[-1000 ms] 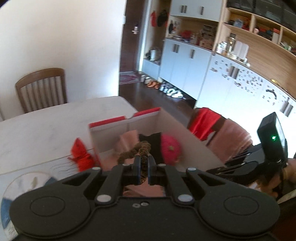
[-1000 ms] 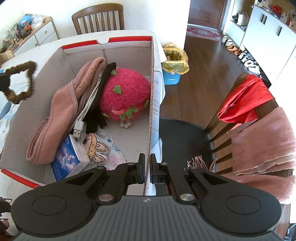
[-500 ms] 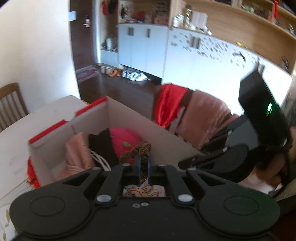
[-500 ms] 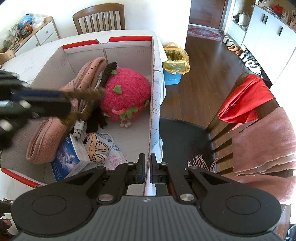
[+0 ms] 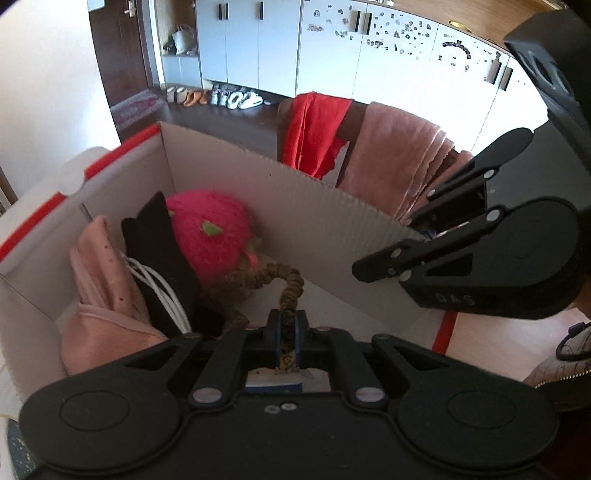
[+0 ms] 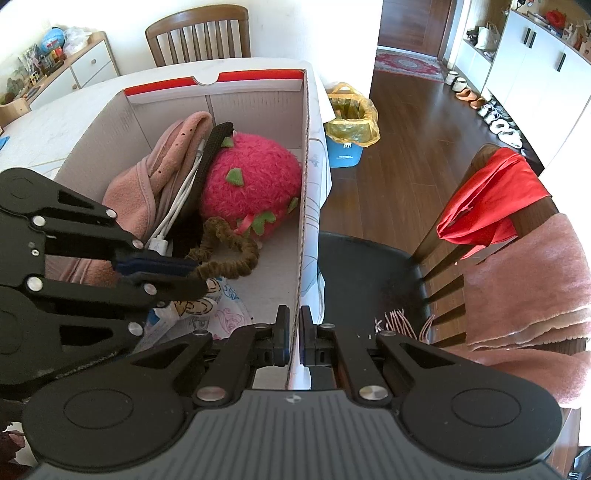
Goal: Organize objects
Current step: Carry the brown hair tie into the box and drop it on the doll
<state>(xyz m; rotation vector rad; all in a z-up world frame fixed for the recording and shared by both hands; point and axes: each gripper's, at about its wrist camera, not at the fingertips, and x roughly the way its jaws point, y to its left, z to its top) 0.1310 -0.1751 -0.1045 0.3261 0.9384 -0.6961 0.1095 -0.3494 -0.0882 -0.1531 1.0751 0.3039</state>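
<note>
Two grippers work at one open cardboard box [image 6: 258, 107] with red-edged flaps, which stands on a pale marble-look table [image 6: 66, 122]. The left gripper [image 5: 287, 330] has its fingers pinched nearly together on a brown fuzzy scrunchie [image 6: 225, 251], whose loop hangs inside the box, just above the floor of it and touching or almost touching a pink strawberry plush [image 6: 251, 184]. The right gripper [image 6: 291, 334] has its fingers drawn close on either side of the box's near wall; whether they actually press the cardboard I cannot tell.

Inside the box, the plush sits toward the far right corner. Left of it stand a black flat item [image 6: 212, 151], a white cable [image 6: 177, 206] and a folded pink cloth [image 6: 147, 184]. A printed packet [image 6: 218, 314] lies on the floor of the box near the right gripper.

Beside the table stands a wooden chair [image 6: 476, 192] with a black seat, a red cloth [image 6: 487, 206] and a pink fringed blanket [image 6: 528, 280] draped over its back. Another wooden chair [image 6: 197, 35] stands at the far end of the table. The floor is dark wood, with a blue bin [image 6: 349, 136] lined with a yellow bag, white cabinets [image 5: 258, 40] along the wall, and a row of shoes [image 5: 218, 98] below them.
</note>
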